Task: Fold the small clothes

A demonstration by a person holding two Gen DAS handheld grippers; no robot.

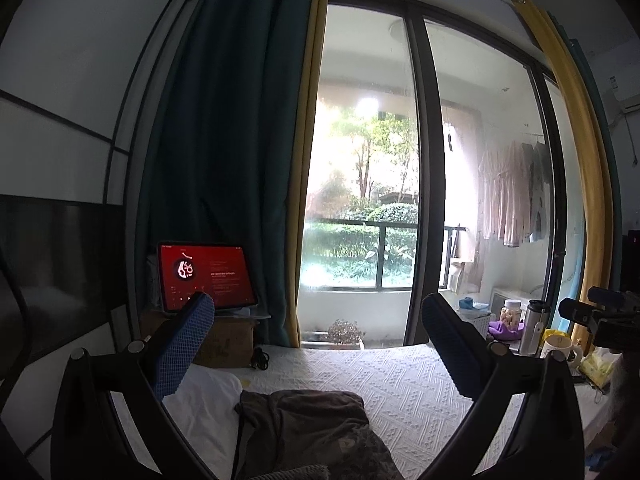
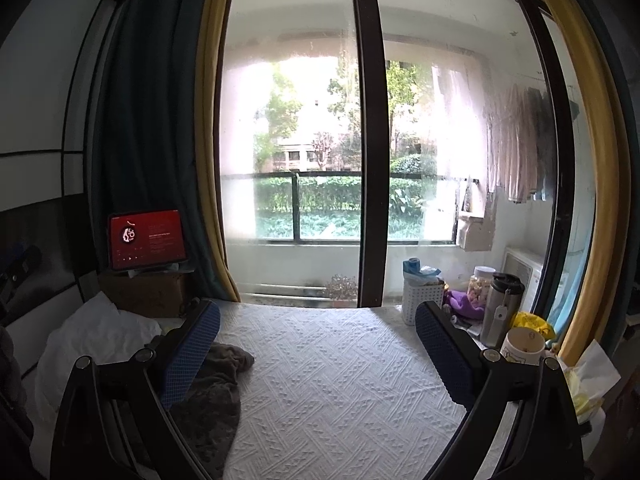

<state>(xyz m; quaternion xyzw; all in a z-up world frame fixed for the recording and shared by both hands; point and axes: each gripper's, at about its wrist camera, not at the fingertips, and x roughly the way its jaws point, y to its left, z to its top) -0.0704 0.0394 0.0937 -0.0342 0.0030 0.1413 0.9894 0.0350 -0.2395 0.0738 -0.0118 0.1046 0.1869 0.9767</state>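
Observation:
A crumpled dark grey-brown garment (image 1: 304,420) lies on the white textured bedspread (image 1: 400,384), low in the left wrist view, under and in front of my left gripper (image 1: 318,320). That gripper is held level and stands open with nothing between its blue-padded fingers (image 1: 188,344). The right wrist view has the same garment (image 2: 216,392) at the lower left, partly behind the left finger. My right gripper (image 2: 318,328) hangs wide open above the bedspread (image 2: 340,380), empty, to the right of the garment.
A white pillow (image 2: 92,336) lies at the left by the headboard. A tablet with a red screen (image 2: 146,244) stands on a cardboard box. At the right edge stand a basket (image 2: 420,298), a jar, a steel flask (image 2: 500,308), a mug (image 2: 522,346) and tissues. A glass door is ahead.

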